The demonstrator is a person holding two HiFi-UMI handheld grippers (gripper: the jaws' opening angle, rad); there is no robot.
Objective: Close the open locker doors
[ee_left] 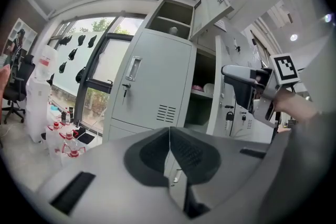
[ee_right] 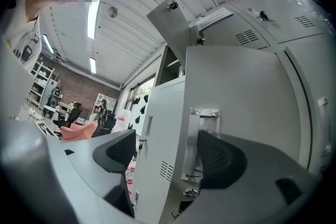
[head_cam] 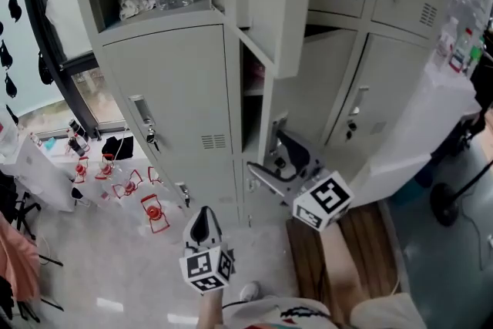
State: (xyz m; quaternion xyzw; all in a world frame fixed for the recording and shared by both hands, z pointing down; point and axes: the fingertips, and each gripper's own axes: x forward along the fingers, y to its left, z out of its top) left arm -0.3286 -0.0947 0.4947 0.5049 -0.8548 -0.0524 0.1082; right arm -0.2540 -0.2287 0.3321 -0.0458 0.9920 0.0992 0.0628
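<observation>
Light is bright and even; daylight enters through the tall dark-framed window (ee_left: 102,57) left of the pale grey metal lockers (head_cam: 177,96), and long white ceiling strip lights (ee_right: 94,16) glow in the right gripper view; the lockers carry only soft shading, their open compartments falling dark; the pale glossy floor (head_cam: 100,258) shows white reflected patches; both gripper views bend strongly at the rim, with black corners; the left hand-held gripper (ee_left: 169,152) and right hand-held gripper (ee_right: 163,149) look soft in the foreground.
</observation>
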